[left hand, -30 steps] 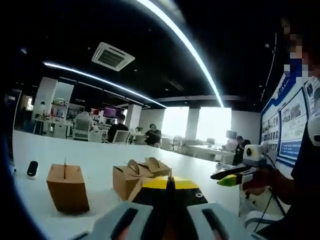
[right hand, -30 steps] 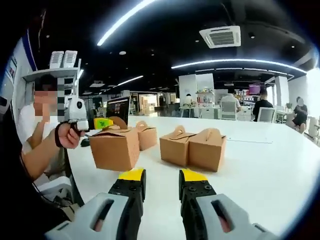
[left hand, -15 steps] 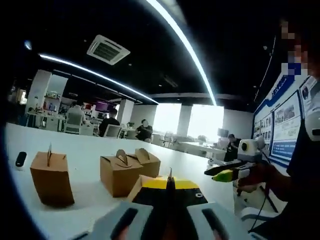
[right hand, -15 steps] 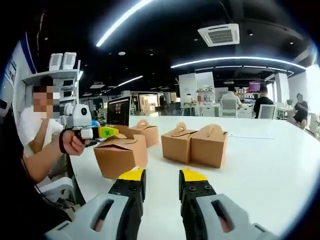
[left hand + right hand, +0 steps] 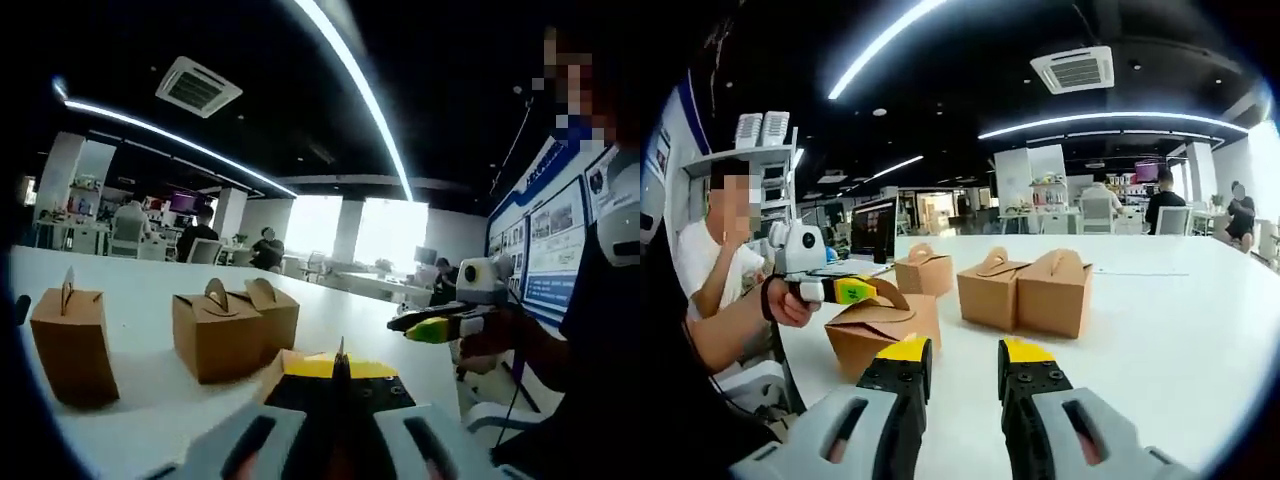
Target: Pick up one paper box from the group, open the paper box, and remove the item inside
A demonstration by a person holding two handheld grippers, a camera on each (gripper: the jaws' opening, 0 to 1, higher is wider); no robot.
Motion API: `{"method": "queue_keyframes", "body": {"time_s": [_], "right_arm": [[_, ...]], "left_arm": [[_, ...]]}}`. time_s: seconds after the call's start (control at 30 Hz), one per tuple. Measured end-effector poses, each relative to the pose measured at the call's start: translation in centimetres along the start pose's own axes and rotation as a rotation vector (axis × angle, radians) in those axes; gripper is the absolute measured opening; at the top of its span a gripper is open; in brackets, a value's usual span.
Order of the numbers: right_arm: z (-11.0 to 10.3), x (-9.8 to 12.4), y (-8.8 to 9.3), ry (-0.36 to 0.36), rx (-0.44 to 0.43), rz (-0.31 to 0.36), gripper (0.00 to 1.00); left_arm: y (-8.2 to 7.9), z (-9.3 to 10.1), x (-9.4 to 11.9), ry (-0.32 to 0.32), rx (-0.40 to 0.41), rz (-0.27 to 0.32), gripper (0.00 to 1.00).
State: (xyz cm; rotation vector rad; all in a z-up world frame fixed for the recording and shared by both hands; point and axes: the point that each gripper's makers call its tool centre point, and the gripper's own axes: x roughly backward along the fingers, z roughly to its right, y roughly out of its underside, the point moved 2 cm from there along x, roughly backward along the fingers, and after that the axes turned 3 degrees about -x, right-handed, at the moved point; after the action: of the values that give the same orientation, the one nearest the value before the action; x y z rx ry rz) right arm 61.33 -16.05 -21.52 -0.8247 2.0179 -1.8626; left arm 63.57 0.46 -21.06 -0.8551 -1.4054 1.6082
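Observation:
My left gripper (image 5: 340,362) is shut on the upright handle of a brown paper box (image 5: 282,366), whose top peeks out just below the jaws. In the right gripper view that same box (image 5: 880,332) sits low on the white table (image 5: 1160,330), with the left gripper (image 5: 845,290) clamped on its arched handle from the left. My right gripper (image 5: 965,352) stands open just in front of the box, nothing between its yellow-tipped jaws. It also reaches in from the right of the left gripper view (image 5: 420,326), held in a hand.
Three more shut paper boxes stand on the table: a pair (image 5: 1025,290) side by side and a single one (image 5: 923,272) farther back. In the left gripper view the pair (image 5: 230,328) is at centre and the single box (image 5: 72,340) at left. People sit at desks far behind.
The left gripper has carried its box lower and nearer to the right gripper's jaws. Both views have shifted with the hands. The right gripper has stayed open.

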Motion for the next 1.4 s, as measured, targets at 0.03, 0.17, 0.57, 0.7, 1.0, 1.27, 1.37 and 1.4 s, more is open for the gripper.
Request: {"method": "queue_keyframes", "body": {"time_s": [0.03, 0.17, 0.57, 0.7, 1.0, 1.27, 1.37, 1.4], "right_arm": [[0.1, 0.0, 0.1, 0.001, -0.001, -0.004, 0.27], [0.4, 0.1, 0.6, -0.008, -0.032, -0.006, 0.27], [1.9, 0.8, 0.4, 0.028, -0.031, 0.001, 0.27], [1.9, 0.8, 0.6, 0.024, -0.03, -0.004, 0.27], [1.8, 0.5, 0.7, 0.006, -0.009, -0.013, 0.27], [1.3, 0.1, 0.4, -0.017, -0.004, -0.012, 0.27], [1.1, 0.1, 0.4, -0.021, -0.003, -0.011, 0.27], [1.0, 0.1, 0.5, -0.024, -0.005, -0.011, 0.27]], "left_arm": [[0.1, 0.0, 0.0, 0.008, 0.002, -0.003, 0.03], [0.2, 0.2, -0.3, 0.042, -0.022, -0.008, 0.03], [0.4, -0.1, -0.4, 0.136, -0.022, -0.012, 0.03], [0.6, -0.3, -0.4, 0.171, 0.006, -0.009, 0.03], [1.2, 0.1, -0.6, 0.219, -0.015, -0.041, 0.03], [1.3, 0.2, -0.6, 0.299, 0.008, -0.06, 0.03], [1.4, 0.5, -0.6, 0.334, -0.005, -0.063, 0.03], [1.4, 0.5, -0.6, 0.342, -0.005, -0.065, 0.03]]}}
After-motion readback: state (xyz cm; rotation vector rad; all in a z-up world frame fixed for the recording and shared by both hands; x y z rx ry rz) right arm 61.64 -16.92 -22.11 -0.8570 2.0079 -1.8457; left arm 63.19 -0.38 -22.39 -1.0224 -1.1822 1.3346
